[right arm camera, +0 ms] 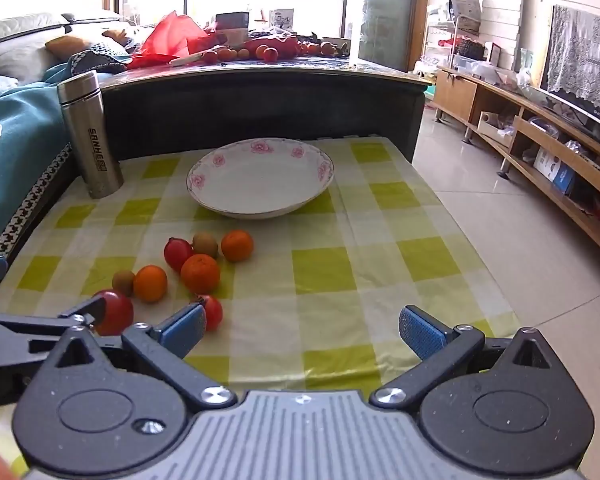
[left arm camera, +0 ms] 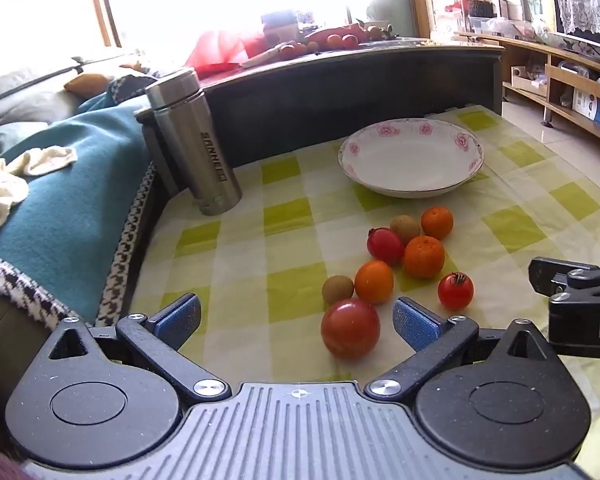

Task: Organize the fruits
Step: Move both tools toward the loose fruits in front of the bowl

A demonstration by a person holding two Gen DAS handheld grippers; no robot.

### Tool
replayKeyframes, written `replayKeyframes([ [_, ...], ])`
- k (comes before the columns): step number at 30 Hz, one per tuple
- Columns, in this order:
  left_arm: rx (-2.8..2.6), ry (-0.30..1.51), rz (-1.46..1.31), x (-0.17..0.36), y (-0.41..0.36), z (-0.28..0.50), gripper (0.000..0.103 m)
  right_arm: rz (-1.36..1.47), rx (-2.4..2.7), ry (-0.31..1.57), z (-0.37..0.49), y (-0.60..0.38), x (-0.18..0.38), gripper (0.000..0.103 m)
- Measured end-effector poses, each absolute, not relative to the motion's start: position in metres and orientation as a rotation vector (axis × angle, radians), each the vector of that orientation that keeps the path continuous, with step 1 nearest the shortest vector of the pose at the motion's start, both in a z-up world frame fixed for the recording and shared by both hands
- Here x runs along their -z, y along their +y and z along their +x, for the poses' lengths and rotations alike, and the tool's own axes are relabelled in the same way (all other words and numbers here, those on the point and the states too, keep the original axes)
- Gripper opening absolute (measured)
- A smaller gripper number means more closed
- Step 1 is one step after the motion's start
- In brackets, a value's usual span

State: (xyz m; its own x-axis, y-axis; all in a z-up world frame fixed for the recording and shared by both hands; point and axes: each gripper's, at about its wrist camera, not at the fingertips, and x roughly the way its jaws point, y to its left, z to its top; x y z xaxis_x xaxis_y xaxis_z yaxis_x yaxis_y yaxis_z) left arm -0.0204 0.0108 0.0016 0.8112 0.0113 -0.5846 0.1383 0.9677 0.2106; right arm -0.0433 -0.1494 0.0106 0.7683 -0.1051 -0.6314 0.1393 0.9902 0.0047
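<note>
Left gripper (left arm camera: 296, 322): jaws spread wide, nothing pinched, hovering low over the bench (left arm camera: 292, 240) with the big red tomato (left arm camera: 350, 329) lying between the blue pads but touching neither. Right gripper (right arm camera: 301, 330): jaws likewise spread and empty, left pad just beside the small stemmed tomato (right arm camera: 212, 312), bare checked cloth between the fingers.

Just beyond the big tomato, a brown round fruit (left arm camera: 337, 289) touching an orange (left arm camera: 374, 282). Farther on, a tight cluster: larger orange (left arm camera: 424, 257), dark red fruit (left arm camera: 385, 245), second brown fruit (left arm camera: 405, 229), third orange (left arm camera: 437, 222). Small stemmed tomato a little apart on the right of the group.

Behind the fruit, a white plate with pink flowers (left arm camera: 459, 142), nothing in it. Off to the left, a steel flask (left arm camera: 196, 144) upright near the bench edge, beside a teal blanket (left arm camera: 60, 200).
</note>
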Motion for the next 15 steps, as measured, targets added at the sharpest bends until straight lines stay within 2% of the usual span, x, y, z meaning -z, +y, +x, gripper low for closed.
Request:
replayKeyframes([
  [15, 0.057, 0.682, 0.225, -0.015, 0.016, -0.038, 0.1, 0.034, 0.118, 0.731, -0.057, -0.144, -0.013, 0.103],
])
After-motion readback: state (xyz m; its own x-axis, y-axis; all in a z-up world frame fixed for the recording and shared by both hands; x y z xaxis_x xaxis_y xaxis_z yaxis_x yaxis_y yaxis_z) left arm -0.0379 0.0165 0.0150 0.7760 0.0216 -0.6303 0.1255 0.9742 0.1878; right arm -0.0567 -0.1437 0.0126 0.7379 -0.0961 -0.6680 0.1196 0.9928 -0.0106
